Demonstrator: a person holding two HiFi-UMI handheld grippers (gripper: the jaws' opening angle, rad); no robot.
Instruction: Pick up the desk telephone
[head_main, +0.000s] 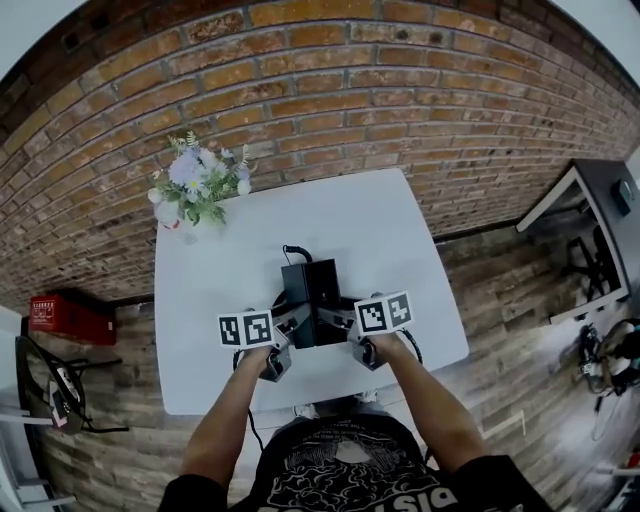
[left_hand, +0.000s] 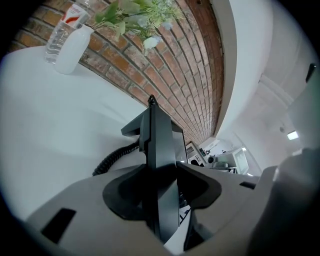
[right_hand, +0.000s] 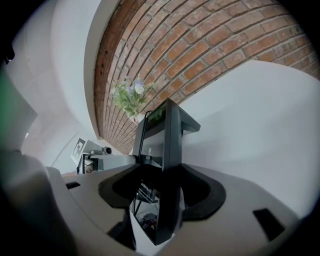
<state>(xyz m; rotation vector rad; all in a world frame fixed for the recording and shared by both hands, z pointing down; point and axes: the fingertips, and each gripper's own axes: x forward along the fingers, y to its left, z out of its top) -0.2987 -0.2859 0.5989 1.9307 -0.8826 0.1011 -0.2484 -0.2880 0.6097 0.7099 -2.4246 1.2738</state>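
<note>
On the table (head_main: 220, 290), desk telephone (head_main: 312, 298) points toward wall (head_main: 330, 100).

Wide open across the white table (head_main: 400, 240) right of the telephone (head_main: 310, 295); blocked far left by flowers (head_main: 195, 185) and bottle (left_hand: 62, 32); hemmed in beyond by brick wall (head_main: 330, 90).

I read the desk telephone (head_main: 311, 287) as matt black plastic, the table (head_main: 400, 235) smooth white, the wall (head_main: 330, 100) rough brick.
</note>
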